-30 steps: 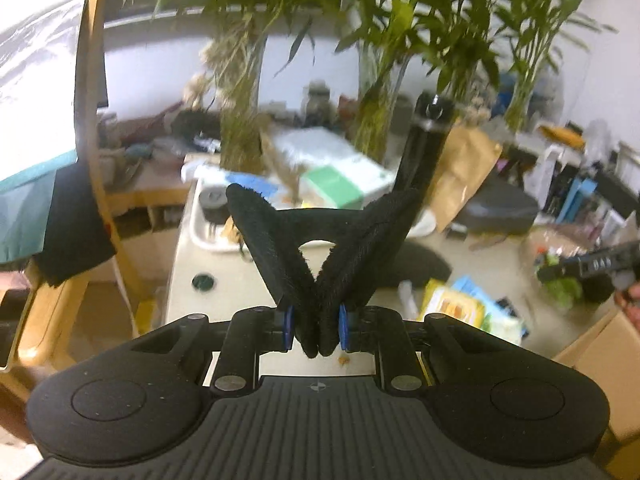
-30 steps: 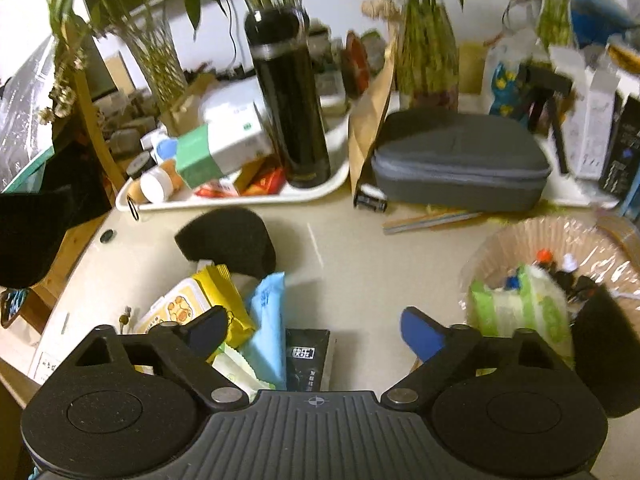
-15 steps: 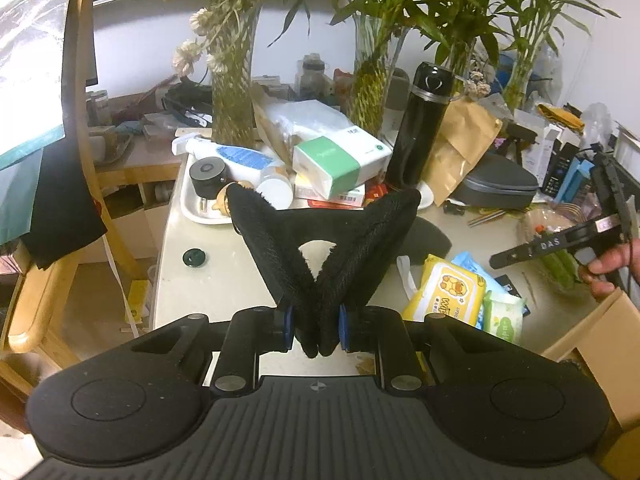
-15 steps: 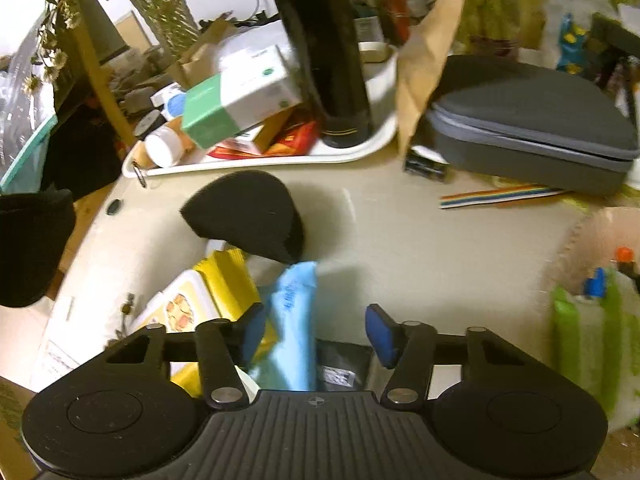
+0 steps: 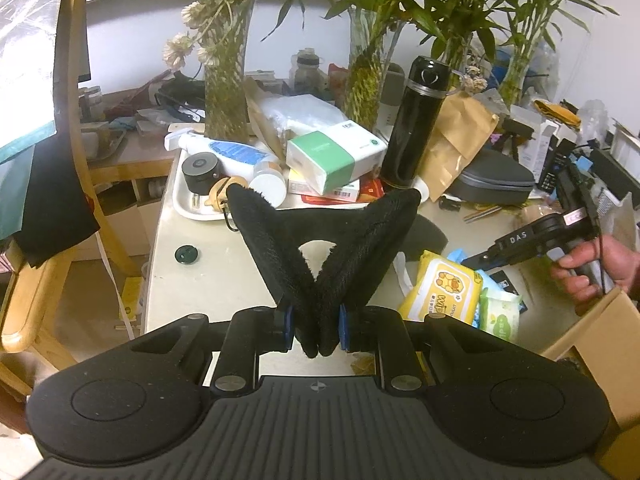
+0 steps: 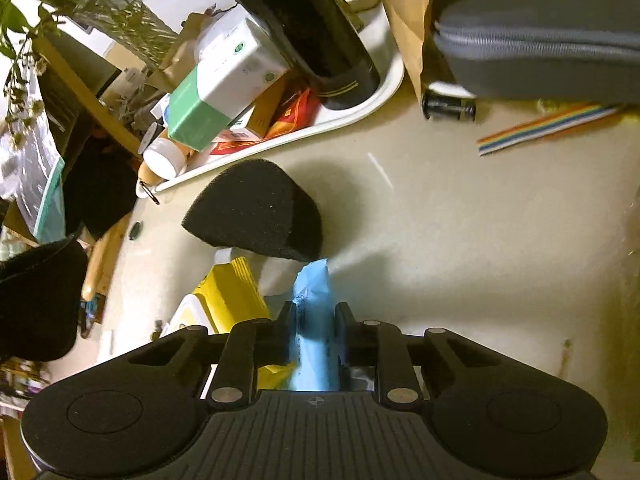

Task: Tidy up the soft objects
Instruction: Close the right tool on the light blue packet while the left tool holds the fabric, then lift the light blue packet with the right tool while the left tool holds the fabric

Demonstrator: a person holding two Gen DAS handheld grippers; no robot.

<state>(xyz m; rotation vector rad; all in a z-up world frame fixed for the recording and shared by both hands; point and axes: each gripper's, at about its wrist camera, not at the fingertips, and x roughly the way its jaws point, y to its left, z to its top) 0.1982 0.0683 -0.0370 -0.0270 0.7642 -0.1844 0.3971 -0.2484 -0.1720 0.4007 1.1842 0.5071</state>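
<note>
Left gripper (image 5: 316, 330): jaws pinched on a black fuzzy foam piece (image 5: 324, 248), folded so its two ends fan up into a V above the fingers. It's held up off the table (image 5: 208, 276), clear of everything else

Right gripper (image 6: 314, 330): jaws have just been closing, now squeezing the light blue soft pack (image 6: 312, 320) between the pads. Pack's far end sticks out forward, its tip reaching just under the edge of the black foam wedge (image 6: 256, 210) that lies on the table. From the left wrist view the right gripper (image 5: 486, 258) comes in from the right with a hand (image 5: 592, 264) on its grip, tips down over the pile of packs

Pile near the table's front edge: yellow wipes pack (image 5: 444, 290) just left of the blue one, green-and-white wipes pack (image 5: 500, 314) beside it, all touching or overlapping. Can't tell whether the blue pack is off the table yet

Behind: white tray (image 6: 384, 84) holding a black flask (image 5: 414, 120), upright, and a green-and-white box (image 5: 336, 158) lying on top of smaller stuff. Grey zip case (image 6: 540, 40) to the tray's right, brown paper bag (image 5: 456, 140) between flask and case. Rainbow ribbon cable (image 6: 548, 128) flat on the table near the case. Cardboard box (image 5: 600, 332) corner at the right edge, below the hand
</note>
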